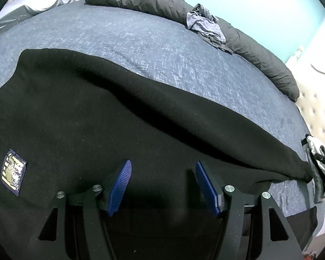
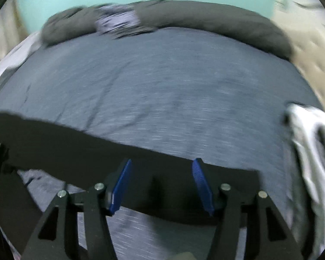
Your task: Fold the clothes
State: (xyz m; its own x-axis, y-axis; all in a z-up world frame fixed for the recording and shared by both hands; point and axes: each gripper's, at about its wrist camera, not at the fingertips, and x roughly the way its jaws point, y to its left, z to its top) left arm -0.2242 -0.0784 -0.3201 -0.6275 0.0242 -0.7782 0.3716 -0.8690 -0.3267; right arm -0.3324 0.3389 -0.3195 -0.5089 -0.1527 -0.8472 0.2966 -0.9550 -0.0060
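Both tongs (image 1: 163, 169) (image 2: 161, 166) gaping over black garment (image 1: 97, 119).

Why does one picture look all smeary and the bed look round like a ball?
Right wrist view: motion blur smears the grey blanket and white clothes. Left wrist view: sharp; the black garment and its patch show clearly. Both views: the fisheye lens bulges the blue bedsheet.

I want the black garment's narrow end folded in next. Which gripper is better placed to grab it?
Probably the right gripper: its open jaws straddle the narrow strip of the black garment. The left gripper, also open, hovers over the broad body by the patch.
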